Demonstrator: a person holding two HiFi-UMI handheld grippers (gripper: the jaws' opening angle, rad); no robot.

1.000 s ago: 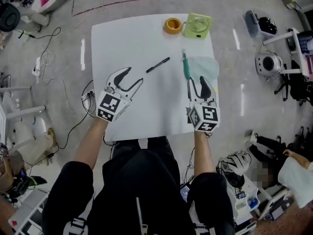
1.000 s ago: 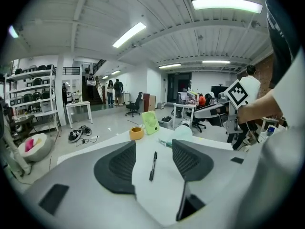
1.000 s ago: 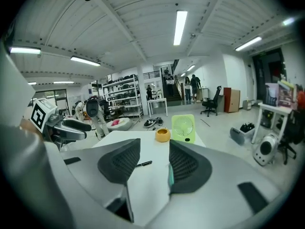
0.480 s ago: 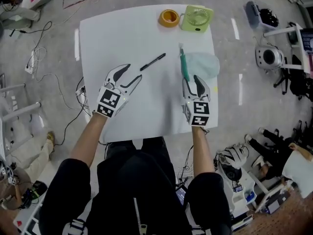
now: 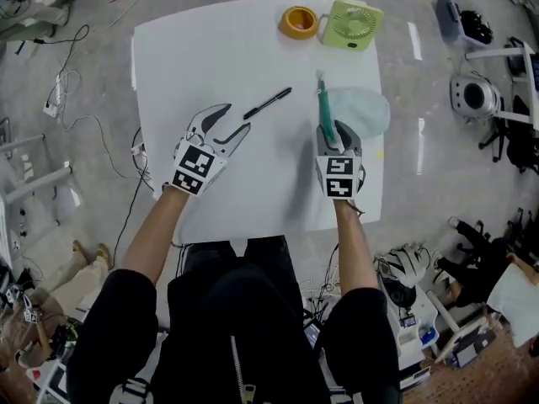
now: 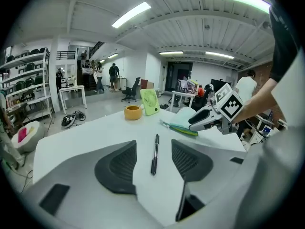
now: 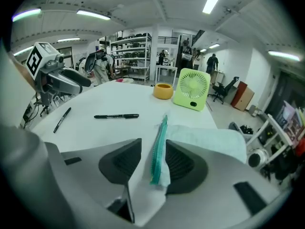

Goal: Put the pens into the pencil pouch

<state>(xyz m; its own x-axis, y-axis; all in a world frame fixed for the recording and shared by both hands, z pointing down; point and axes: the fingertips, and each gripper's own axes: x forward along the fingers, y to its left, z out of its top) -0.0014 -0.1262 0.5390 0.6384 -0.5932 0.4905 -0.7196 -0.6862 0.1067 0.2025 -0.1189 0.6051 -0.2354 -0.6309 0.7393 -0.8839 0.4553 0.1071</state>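
A black pen lies on the white table, and my left gripper is open just short of its near end. The left gripper view has that pen on the table ahead of the open left gripper, untouched. A pale teal pouch lies at the right. My right gripper straddles the pouch's green zipper edge. Its jaws are closing, with a gap left beside the edge. A second pen lies below the left gripper.
At the table's far edge an orange cup stands beside a small green fan. The pouch reaches close to the table's right edge. Cables and equipment lie on the floor around the table. People stand far back in the room.
Both grippers have come down toward the table. The right one has moved forward over the pouch's zipper edge. The left one has closed in on the black pen.
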